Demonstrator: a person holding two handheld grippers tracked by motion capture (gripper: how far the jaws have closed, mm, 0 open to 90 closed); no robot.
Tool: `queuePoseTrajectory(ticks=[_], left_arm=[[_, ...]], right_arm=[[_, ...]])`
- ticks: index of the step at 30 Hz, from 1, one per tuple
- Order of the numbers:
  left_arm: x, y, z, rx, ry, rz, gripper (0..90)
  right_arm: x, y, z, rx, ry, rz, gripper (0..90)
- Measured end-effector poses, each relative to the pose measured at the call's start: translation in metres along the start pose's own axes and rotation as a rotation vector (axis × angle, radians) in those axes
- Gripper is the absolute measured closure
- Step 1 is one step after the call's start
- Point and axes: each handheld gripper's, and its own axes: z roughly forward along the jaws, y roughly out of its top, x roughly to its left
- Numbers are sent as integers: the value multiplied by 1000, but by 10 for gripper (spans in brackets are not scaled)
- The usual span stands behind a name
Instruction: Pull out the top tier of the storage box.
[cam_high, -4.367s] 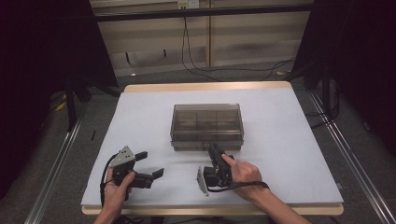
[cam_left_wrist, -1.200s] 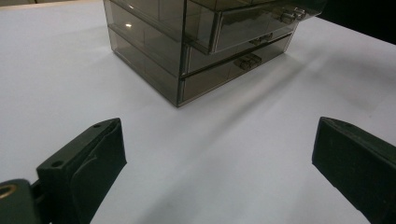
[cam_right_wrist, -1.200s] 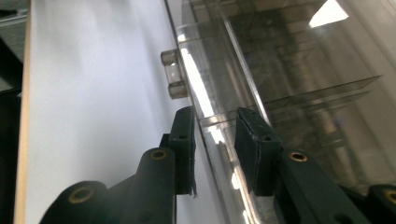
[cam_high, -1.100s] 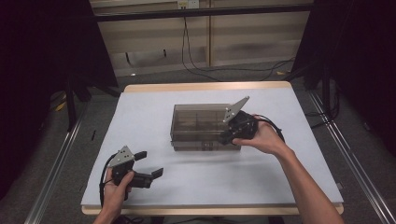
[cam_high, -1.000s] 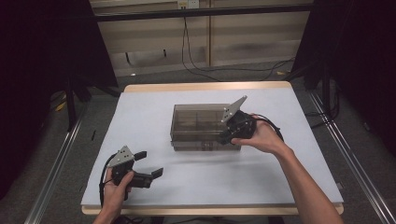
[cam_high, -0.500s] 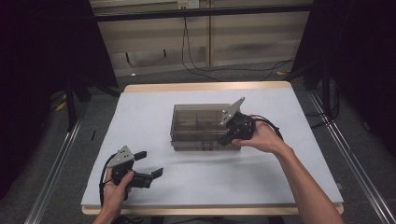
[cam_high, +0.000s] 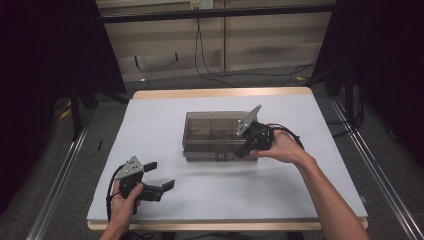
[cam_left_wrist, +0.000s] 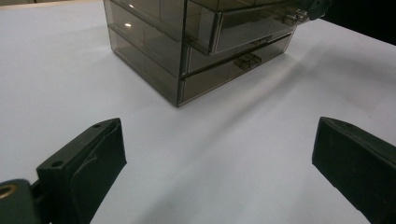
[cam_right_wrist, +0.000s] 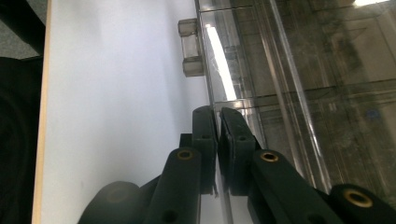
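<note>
High view shows the smoky plastic drawer box (cam_high: 220, 135) in the middle of the table (cam_high: 325, 190). Left of the box and nearer to me, my left gripper (cam_high: 159, 176) rests on the table with its jaws wide apart, holding nothing; I think it only waits. At the right front corner of the box, my right gripper (cam_high: 242, 150) has just been closing and pinches the upper drawer's handle (cam_right_wrist: 215, 116), probably to pull the drawer out.
</note>
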Motion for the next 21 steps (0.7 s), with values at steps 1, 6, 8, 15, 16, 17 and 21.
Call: queuePoseTrajectory(ticks=[1, 6, 8, 15, 16, 17, 21], left_arm=[[0, 0, 0, 0, 0, 0, 27], [0, 0, 0, -1, -2, 0, 27], [0, 0, 0, -2, 0, -7, 27], [0, 0, 0, -2, -3, -10, 27], [0, 0, 0, -2, -3, -10, 27], [0, 0, 0, -1, 0, -9, 27], [0, 0, 0, -1, -2, -9, 27]], right_arm=[[0, 0, 0, 0, 0, 0, 856], [1, 0, 0, 10, 20, -8, 867], [1, 0, 0, 7, 20, -15, 868], [2, -1, 0, 12, 29, -25, 873], [2, -1, 0, 12, 29, -25, 873], [3, -1, 0, 17, 32, -29, 874], [4, -1, 0, 18, 32, -32, 875]])
